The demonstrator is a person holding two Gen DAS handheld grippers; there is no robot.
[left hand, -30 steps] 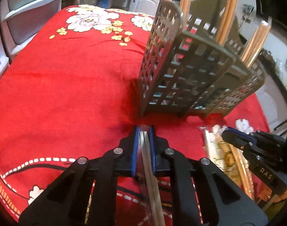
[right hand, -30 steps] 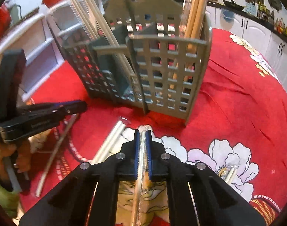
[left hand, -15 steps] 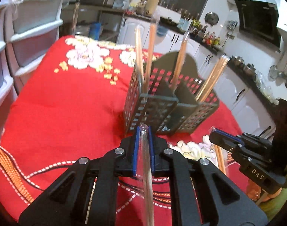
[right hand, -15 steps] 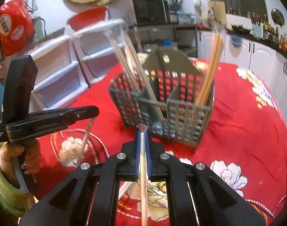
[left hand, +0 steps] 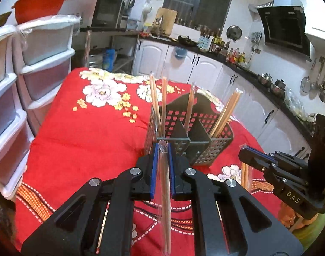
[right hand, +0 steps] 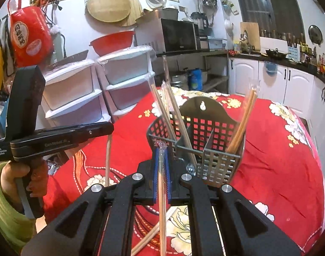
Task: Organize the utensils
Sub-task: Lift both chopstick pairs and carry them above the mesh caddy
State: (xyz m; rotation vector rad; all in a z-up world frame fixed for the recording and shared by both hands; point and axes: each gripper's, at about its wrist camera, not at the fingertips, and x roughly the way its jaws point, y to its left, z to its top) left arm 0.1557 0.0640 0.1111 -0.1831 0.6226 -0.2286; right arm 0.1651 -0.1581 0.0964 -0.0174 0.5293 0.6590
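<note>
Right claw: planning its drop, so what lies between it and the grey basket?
Right wrist view: only bare red tablecloth. The right claw, shut on a wrapped chopstick pair, faces the grey basket.

The utensil caddy [left hand: 190, 140] stands on the tablecloth [left hand: 81, 140], with wrapped chopsticks [left hand: 224, 115] upright in its compartments. Stacked drawer units [left hand: 45, 64] stand left of the table, and kitchen cabinets [left hand: 205, 72] run behind it. Loose wrapped chopsticks [right hand: 149, 236] lie on the cloth before the caddy.
</note>
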